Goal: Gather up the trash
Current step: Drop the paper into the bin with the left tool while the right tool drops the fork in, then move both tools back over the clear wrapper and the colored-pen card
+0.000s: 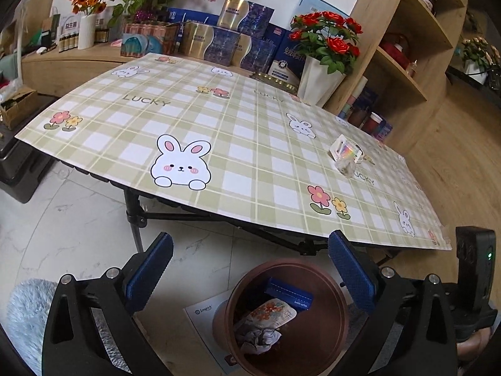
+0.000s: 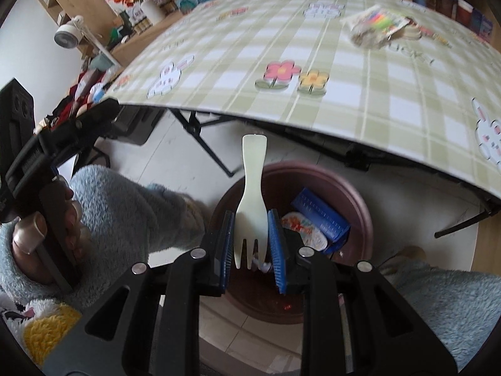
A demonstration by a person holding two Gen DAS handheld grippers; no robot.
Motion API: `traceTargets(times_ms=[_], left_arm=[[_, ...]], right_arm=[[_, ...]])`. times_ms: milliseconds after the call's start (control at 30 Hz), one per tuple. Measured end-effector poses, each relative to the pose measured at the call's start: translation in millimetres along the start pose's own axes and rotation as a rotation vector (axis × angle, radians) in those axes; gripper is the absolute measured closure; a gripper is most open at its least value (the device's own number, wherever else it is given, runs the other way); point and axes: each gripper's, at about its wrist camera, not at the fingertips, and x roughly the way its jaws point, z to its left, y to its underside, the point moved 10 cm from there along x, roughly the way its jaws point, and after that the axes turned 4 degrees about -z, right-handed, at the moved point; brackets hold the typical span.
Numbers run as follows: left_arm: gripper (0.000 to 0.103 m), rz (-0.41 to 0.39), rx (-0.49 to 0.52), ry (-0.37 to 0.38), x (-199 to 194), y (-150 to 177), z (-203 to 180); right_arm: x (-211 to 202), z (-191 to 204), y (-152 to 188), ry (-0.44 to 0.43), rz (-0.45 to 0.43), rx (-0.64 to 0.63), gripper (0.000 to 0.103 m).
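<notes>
My right gripper is clamped on a white plastic fork, both blue pads pressing its neck; the tines point back toward the camera and the handle stands away from it. The fork hangs directly above the bin, a brown round bin on the floor just off the near edge of the table

My left gripper stands wide open with nothing between its fingers. It sits above the same bin, also just off the table's near edge. In the right wrist view the left gripper's body appears at far left, held by a hand in a fluffy pale-blue sleeve

Inside the bin I see a blue carton, a flowered wrapper and crumpled paper. A printed sheet lies on the floor beside the bin

Remaining on the table: a small heap of wrappers, one of them iridescent, near the right edge. The view is blurred there and I cannot tell how many pieces it holds. A pot of red roses stands at the far right corner
</notes>
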Motion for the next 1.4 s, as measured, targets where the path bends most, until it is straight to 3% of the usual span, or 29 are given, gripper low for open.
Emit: traceTargets(times_ms=[133,233,333,400,500,567,867,1100,1400], left_arm=[[0.006,0.011,0.013,-0.002,3.1,3.9,-2.5],[0.006,0.018,0.027,-0.002,5.0,5.9,-5.4],[0.006,0.021,0.039,-0.001,6.1,7.4,-7.6],[0.006,0.023,0.043,-0.001,6.9,8.2,-8.9],[0.006,0.024,0.047,-0.001,7.5,8.7,-9.5],[0.006,0.025,0.047,-0.003,7.8,8.9,-9.6],[0.006,0.031,0.073,0.000,11.9,4.3,-14.5],[0.006,0.014,0.164,0.017,17.7,-15.1,-37.7],[0.006,-0.022,0.301,0.074,27.6,-37.6,-82.5]], right_arm=[[10.0,-2.2,7.8,0.010,0.046,0.010,0.078],[13.0,-7.0,10.3,0.024,0.059,0.025,0.069],[10.7,-11.5,9.7,0.039,0.050,0.036,0.052],[8.5,-14.8,8.0,0.051,0.041,0.041,0.034],[2.8,-21.6,2.2,0.061,0.008,0.066,0.014],[-1.5,-25.7,-3.0,0.072,-0.016,0.072,0.006],[-31.0,-48.5,-44.1,0.150,-0.150,0.039,0.006],[-68.3,-72.9,-80.1,0.208,-0.280,0.040,0.006],[-92.7,-99.4,-102.0,0.229,-0.363,0.030,0.006]])
